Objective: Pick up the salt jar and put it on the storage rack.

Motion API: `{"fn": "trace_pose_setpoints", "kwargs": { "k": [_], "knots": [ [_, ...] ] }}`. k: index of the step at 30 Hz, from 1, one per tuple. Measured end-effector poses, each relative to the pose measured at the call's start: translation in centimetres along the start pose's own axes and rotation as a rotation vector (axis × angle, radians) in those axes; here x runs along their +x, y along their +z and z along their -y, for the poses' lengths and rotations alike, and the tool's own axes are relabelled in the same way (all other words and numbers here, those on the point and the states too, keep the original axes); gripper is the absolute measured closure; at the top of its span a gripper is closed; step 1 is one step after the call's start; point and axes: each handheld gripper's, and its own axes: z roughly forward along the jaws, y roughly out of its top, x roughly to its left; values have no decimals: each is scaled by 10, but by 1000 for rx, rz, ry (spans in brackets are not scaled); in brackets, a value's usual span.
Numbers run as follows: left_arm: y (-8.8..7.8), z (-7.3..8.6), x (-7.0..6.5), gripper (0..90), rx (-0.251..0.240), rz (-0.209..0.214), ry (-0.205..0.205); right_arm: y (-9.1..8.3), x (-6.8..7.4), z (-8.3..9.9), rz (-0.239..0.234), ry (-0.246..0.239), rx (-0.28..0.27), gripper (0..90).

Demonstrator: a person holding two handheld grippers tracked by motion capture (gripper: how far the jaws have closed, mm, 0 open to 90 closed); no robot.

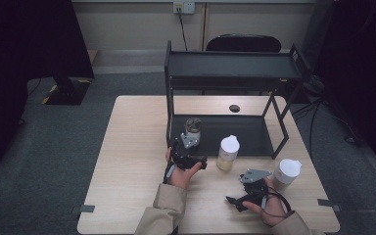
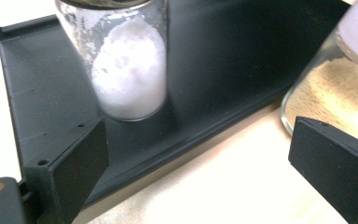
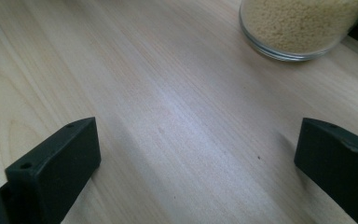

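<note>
The left gripper (image 2: 198, 154) is held wide open, with nothing in it. Just ahead, the jar of white powder (image 2: 128, 70) stands upright on the black shelf (image 2: 223, 70). It should be backed away slowly, so the jar is not bumped.

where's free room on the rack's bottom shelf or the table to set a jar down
Bottom shelf: bare to the right of the white-powder jar. Table: the whole left side is bare. Crowded in front of the rack, around the tan-filled jar, the white-lidded jar and both claws.

No legible text (anywhere)
</note>
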Motion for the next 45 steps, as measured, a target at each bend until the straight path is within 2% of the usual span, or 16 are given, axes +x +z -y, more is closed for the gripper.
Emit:
{"fn": "trace_pose_setpoints", "kwargs": {
  "k": [10,22,45],
  "knots": [
    [-10,5,6,46,-7,31,25,0,0,0,0,0,0,0],
    [-20,15,12,46,-11,43,23,0,0,0,0,0,0,0],
    [-35,33,17,45,-19,29,3,0,0,0,0,0,0,0]
  ]
}}
